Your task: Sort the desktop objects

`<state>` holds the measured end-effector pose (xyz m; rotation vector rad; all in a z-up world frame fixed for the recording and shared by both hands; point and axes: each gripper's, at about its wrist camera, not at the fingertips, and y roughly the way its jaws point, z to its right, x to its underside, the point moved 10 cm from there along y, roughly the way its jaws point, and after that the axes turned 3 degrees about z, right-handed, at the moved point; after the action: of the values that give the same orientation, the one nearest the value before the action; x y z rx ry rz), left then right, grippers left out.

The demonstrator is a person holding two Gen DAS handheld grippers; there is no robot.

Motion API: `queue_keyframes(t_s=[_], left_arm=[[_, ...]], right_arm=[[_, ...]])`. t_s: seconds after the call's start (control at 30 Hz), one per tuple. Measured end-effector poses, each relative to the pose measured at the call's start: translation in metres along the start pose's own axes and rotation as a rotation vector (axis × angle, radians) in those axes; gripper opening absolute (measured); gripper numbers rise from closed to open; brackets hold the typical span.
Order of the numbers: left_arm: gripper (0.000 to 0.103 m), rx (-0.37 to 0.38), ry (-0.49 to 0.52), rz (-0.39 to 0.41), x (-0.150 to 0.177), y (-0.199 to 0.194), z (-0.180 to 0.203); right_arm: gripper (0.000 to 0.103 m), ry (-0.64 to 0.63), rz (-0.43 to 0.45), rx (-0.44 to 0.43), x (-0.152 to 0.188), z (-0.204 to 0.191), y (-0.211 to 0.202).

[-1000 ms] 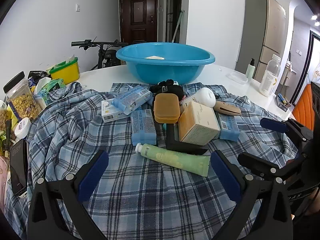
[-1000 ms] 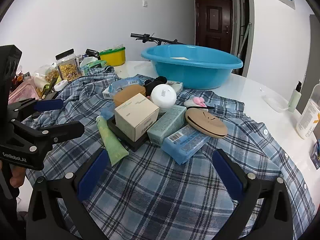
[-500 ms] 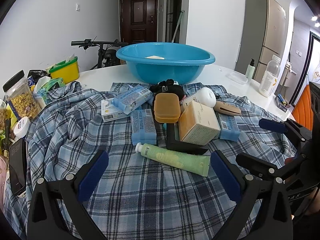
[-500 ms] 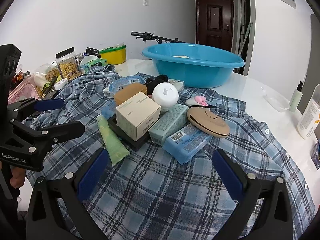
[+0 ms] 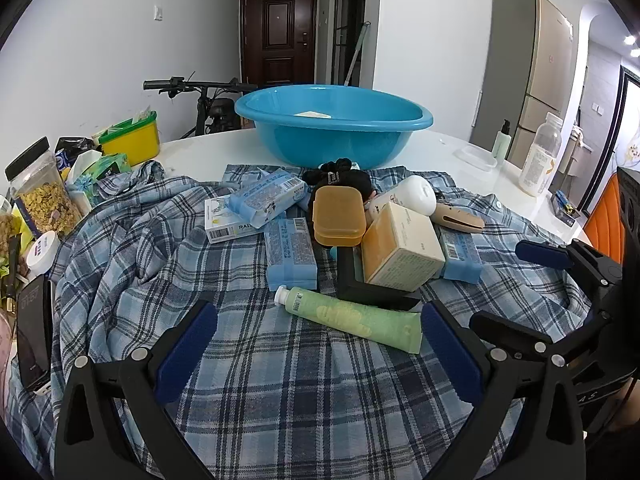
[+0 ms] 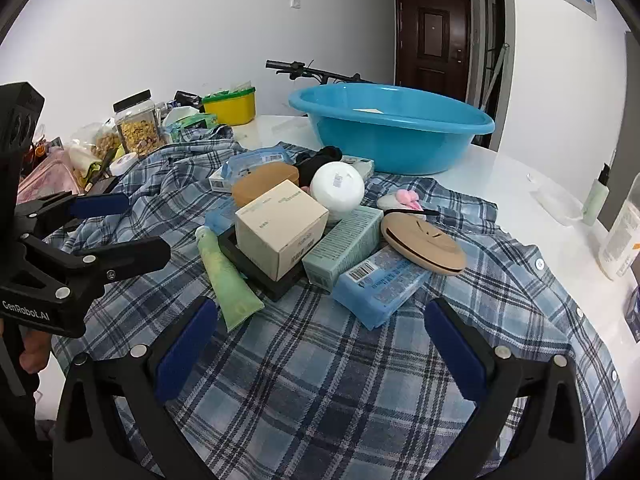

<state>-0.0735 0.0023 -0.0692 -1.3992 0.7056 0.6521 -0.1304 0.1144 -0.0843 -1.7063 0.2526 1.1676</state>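
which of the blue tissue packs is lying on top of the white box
The far-left blue tissue pack, lying angled across the white barcode box. The other two packs lie flat on the plaid shirt.

Home, prob. apt living/dining area: dark front door, tall fridge, bicycle parked indoors by wall, round white table w/ plaid shirt, toiletries, snack jar.

A heap of small goods lies on a blue plaid shirt spread over the table: a green tube lying flat at the near edge, and a cream box tilted on a black tray. An amber case sits among blue tissue packs, with a white round jar and a tan disc. Behind the heap stands a blue basin, upright.
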Motion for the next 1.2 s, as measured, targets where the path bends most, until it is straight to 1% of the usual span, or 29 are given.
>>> queue_keyframes(t_s=[0.1,0.2,0.3,0.4,0.5,0.57,0.67,0.73,0.8,0.93,0.97,1.0,1.03,1.07,1.1,1.2], left_arm=[[0.103,0.004,-0.002,-0.001,0.000,0.001,-0.001],[0.103,0.004,-0.004,0.000,-0.001,0.002,-0.003],[0.103,0.006,-0.014,0.006,-0.003,0.001,-0.009],[0.103,0.007,-0.029,0.010,-0.003,0.001,-0.016],[0.103,0.005,-0.042,0.006,-0.001,0.001,-0.025],[0.103,0.004,-0.052,0.003,0.001,0.002,-0.030],[0.103,0.007,-0.069,0.003,0.003,0.002,-0.038],[0.103,0.009,-0.079,0.005,0.004,0.003,-0.044],[0.103,0.012,-0.088,0.006,0.005,0.002,-0.049],[0.103,0.014,-0.105,0.005,0.007,0.002,-0.058],[0.103,0.014,-0.106,0.005,0.007,0.002,-0.060],[0.103,0.013,-0.108,0.005,0.008,0.001,-0.062],[0.103,0.011,-0.110,0.006,0.009,0.001,-0.064],[0.103,0.011,-0.113,0.007,0.010,0.001,-0.066],[0.103,0.012,-0.115,0.010,0.010,0.000,-0.068],[0.103,0.011,-0.117,0.013,0.010,0.001,-0.070]], right_arm=[[0.103,-0.002,-0.002,0.017,-0.002,0.001,0.001],[0.103,0.000,0.004,0.013,-0.006,0.000,0.001],[0.103,0.003,0.024,-0.007,-0.013,-0.003,0.000],[0.103,0.006,0.054,-0.049,-0.023,-0.008,-0.003],[0.103,-0.009,0.065,-0.068,-0.032,-0.012,0.002],[0.103,0.002,0.056,-0.081,-0.036,-0.011,0.011],[0.103,0.054,0.034,-0.112,-0.039,-0.010,0.026],[0.103,0.088,0.009,-0.120,-0.039,-0.013,0.036],[0.103,0.110,0.010,-0.148,-0.042,-0.021,0.042],[0.103,0.122,-0.019,-0.127,-0.041,-0.026,0.061],[0.100,0.123,-0.030,-0.118,-0.039,-0.026,0.065],[0.090,0.124,-0.031,-0.118,-0.037,-0.026,0.068],[0.084,0.124,-0.030,-0.126,-0.036,-0.027,0.070],[0.068,0.128,-0.028,-0.131,-0.034,-0.027,0.072],[0.062,0.136,-0.021,-0.132,-0.033,-0.026,0.072],[0.062,0.159,0.000,-0.156,-0.033,-0.023,0.069]])
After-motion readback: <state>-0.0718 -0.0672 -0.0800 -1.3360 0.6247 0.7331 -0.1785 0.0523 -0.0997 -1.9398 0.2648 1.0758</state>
